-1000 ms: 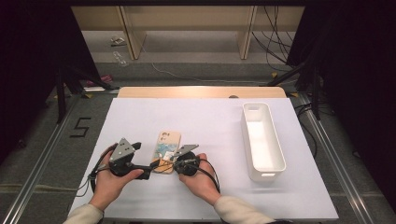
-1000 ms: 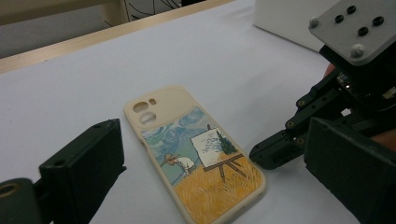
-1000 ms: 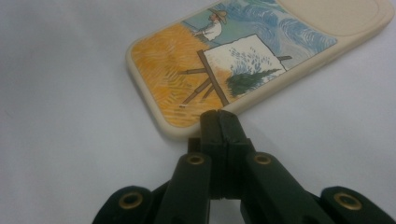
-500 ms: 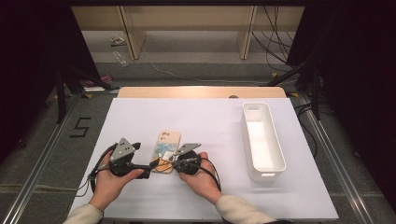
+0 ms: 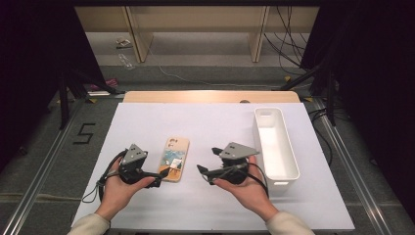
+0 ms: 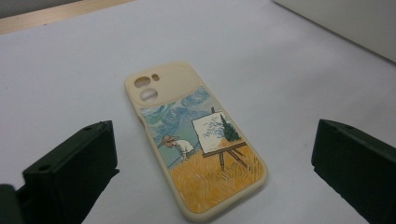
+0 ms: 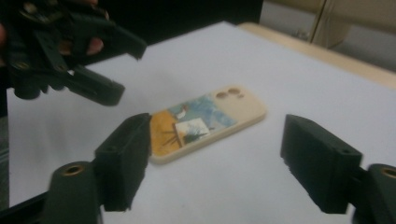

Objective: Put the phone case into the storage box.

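Note:
A cream phone case (image 5: 174, 159) with a painted scene of a painter and easel lies flat on the white table, camera holes at its far end. My left gripper (image 5: 162, 175) sits at the case's near left corner. In the left gripper view the case (image 6: 196, 140) lies between the wide-open jaws of that gripper (image 6: 213, 144), untouched. My right gripper (image 5: 203, 171) is to the right of the case, apart from it, pointing left. Its own view shows the right gripper (image 7: 219, 154) open, with the case (image 7: 205, 121) ahead and the left gripper (image 7: 70, 51) beyond.
A long white bin (image 5: 275, 144) stands at the right, close behind the right hand. The white mat (image 5: 215, 122) has bare room beyond the case. A wooden strip (image 5: 210, 96) marks the far table edge.
My right gripper has drawn back to the right, away from the case's near end. The left gripper and the case have barely moved.

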Tool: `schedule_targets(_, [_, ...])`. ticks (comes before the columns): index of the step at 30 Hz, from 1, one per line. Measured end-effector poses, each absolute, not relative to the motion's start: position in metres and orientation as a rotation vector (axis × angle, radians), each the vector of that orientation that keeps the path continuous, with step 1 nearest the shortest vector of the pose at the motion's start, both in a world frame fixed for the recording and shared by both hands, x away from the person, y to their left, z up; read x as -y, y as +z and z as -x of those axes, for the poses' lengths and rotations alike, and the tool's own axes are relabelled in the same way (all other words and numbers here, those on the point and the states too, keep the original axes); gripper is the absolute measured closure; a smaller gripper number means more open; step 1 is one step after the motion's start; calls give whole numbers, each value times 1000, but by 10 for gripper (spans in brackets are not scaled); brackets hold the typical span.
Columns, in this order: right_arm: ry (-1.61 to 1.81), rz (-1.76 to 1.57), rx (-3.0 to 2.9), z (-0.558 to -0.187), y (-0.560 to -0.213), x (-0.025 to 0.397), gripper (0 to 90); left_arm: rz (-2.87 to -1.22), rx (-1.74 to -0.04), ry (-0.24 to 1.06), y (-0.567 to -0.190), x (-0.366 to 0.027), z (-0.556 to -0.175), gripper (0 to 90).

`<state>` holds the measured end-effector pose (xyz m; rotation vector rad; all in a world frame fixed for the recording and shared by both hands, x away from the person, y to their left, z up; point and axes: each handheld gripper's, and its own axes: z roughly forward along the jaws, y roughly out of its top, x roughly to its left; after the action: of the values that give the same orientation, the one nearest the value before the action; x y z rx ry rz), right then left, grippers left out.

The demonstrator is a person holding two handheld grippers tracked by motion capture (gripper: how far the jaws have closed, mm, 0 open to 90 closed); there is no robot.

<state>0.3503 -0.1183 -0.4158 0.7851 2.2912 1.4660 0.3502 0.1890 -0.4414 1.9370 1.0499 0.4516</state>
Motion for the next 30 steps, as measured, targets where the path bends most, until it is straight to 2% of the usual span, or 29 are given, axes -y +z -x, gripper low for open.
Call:
schedule_targets(3, [1508, -778, -2217, -340, -407, 140, 167, -1953, -1091, 477, -442, -180, -359, 0])
schedule_targets(5, [1528, -780, -2155, -333, -400, 161, 161, -1970, -1122, 489, -445, -173, -366, 0])
schedule_targets(13, [1557, -832, -2060, -325, -397, 200, 158, -2010, -1208, 473, -457, -153, -388, 0])
schedule_targets(30, [1549, -815, -2074, -320, -402, 202, 159, -2022, -1458, 405, -468, -136, -408, 9])
